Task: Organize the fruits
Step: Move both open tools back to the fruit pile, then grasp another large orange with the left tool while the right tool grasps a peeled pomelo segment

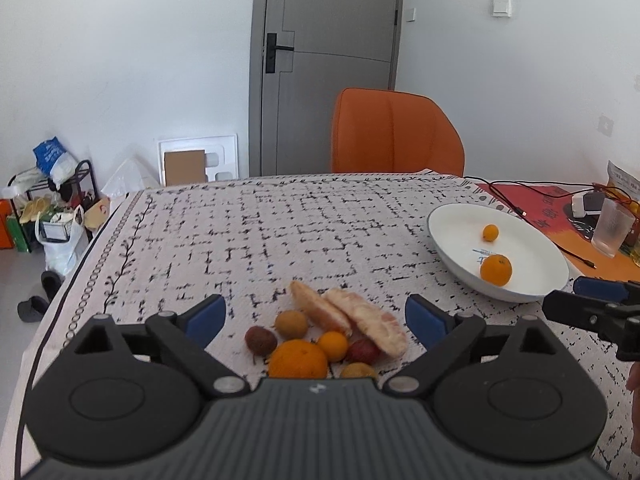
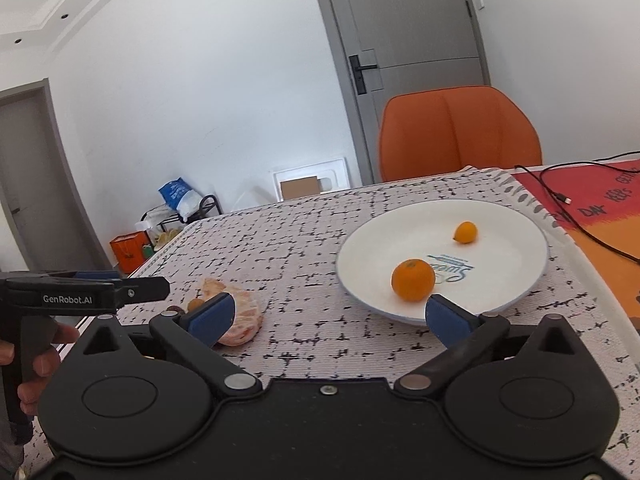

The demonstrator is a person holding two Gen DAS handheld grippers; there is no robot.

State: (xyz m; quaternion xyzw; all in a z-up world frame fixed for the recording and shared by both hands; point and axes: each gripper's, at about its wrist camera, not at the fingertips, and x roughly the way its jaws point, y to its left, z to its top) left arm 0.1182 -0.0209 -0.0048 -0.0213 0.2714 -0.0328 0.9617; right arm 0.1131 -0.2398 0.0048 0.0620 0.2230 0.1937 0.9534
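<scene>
A pile of fruit lies on the tablecloth between the fingers of my open left gripper (image 1: 315,316): an orange (image 1: 297,359), a small kumquat (image 1: 332,345), a brown longan (image 1: 291,324), a dark lychee (image 1: 260,340) and two peeled pomelo segments (image 1: 362,322). A white plate (image 1: 532,240) to the right holds a mandarin (image 1: 496,269) and a kumquat (image 1: 490,233). My right gripper (image 2: 327,316) is open and empty, just short of the plate's (image 2: 500,220) near rim, with the mandarin (image 2: 413,280) ahead. The pomelo (image 2: 240,320) lies at its left finger.
An orange chair (image 1: 394,136) stands behind the table's far edge. A black cable (image 1: 508,196), a plastic cup (image 1: 611,227) and a red mat (image 2: 592,208) lie to the right of the plate. Bags and a rack stand on the floor at far left.
</scene>
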